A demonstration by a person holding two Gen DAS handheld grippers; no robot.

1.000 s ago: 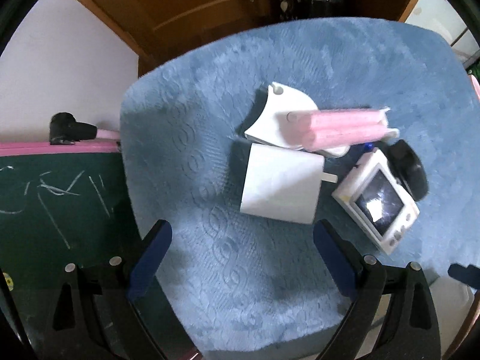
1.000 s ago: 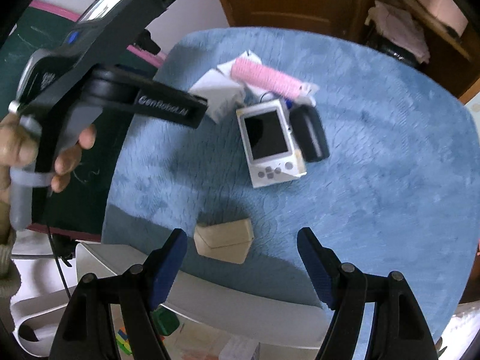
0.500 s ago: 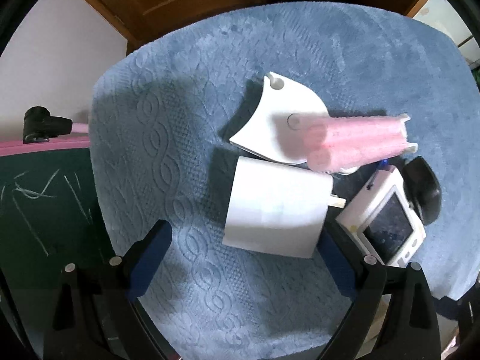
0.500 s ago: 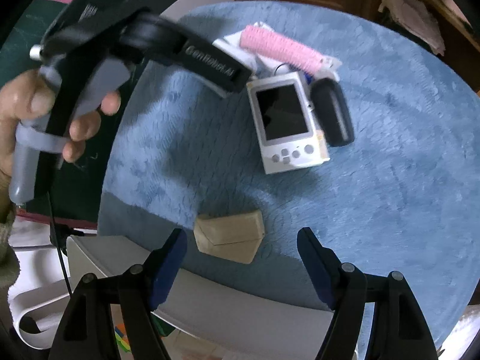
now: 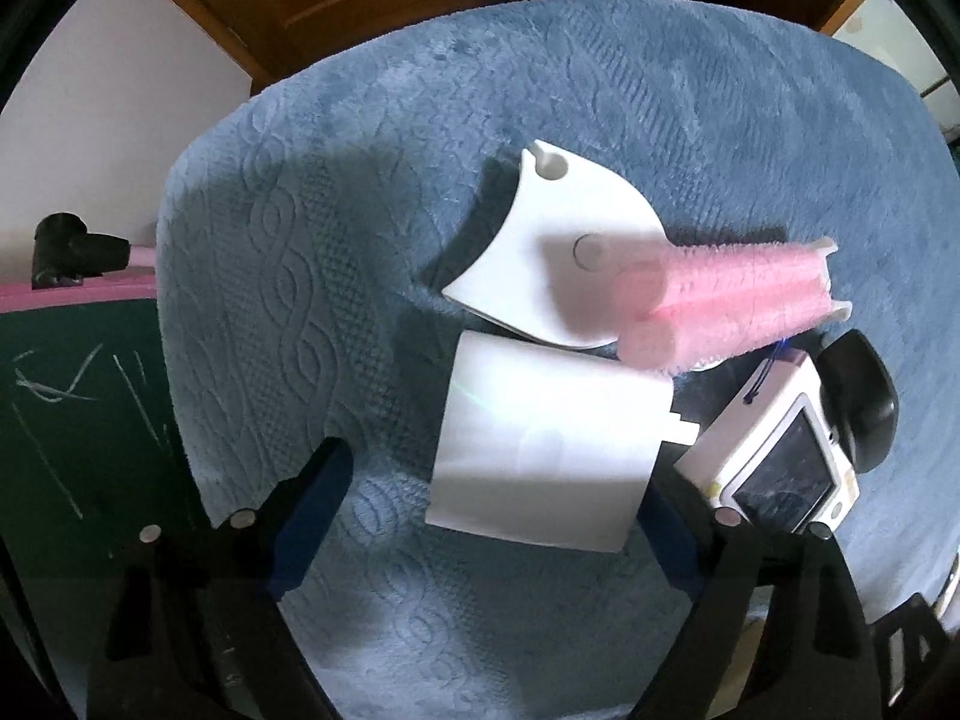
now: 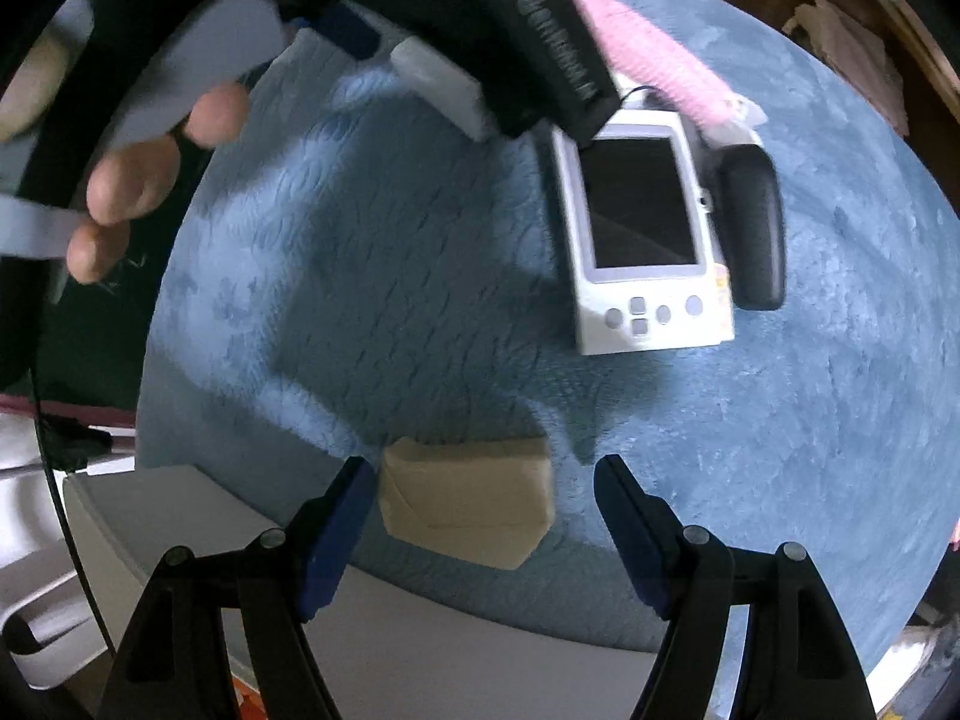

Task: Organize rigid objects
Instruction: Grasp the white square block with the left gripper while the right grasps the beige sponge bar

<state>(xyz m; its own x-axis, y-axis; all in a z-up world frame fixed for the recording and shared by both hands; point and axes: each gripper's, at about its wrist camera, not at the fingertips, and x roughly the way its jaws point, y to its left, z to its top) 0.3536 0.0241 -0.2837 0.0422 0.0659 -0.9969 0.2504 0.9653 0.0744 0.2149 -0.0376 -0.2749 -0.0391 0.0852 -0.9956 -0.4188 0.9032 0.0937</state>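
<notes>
I am bringing both grippers down onto the blue mat (image 5: 336,240), so picking is about to start. My left gripper (image 5: 486,516), jaws just narrowing, is straddling the white box (image 5: 540,450), not yet pinching. My right gripper (image 6: 480,516), spread, is framing the beige block (image 6: 468,498). Beyond are lying the handheld console (image 6: 642,240) and pink rollers (image 5: 732,294).

Left gripper (image 5: 489,519) pointing straight down, jaws wide apart and just been closing a little, nothing pressed between the pads, right gripper (image 6: 483,522) pointing down, jaws apart, person's hand (image 6: 144,180) gripping the left handle at ten o'clock
</notes>
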